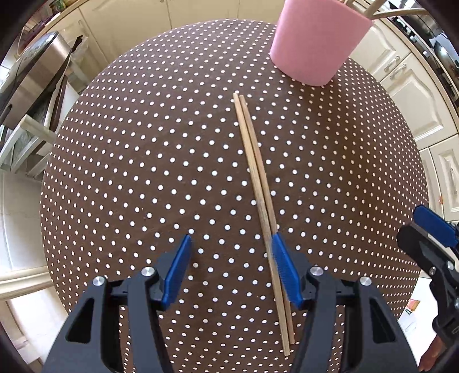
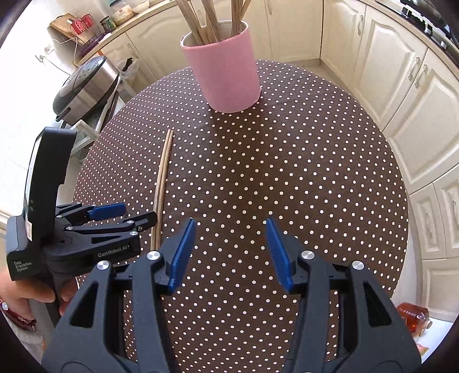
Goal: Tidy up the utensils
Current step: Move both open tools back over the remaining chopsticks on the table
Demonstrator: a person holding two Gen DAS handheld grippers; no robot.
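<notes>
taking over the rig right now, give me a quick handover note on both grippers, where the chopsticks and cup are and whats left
Left gripper: open, empty, low over the near end of the chopsticks, which lie just inside its right finger.
Right gripper: open, empty, hovering over bare tablecloth to the right of the pair.
Pink cup: upright at the far side of the table, already holding several wooden utensils.
Done: those utensils are in the cup.
Left: the two chopsticks, side by side on the cloth, are not yet gripped; likely close on them, lift and stand them in the cup.
</notes>
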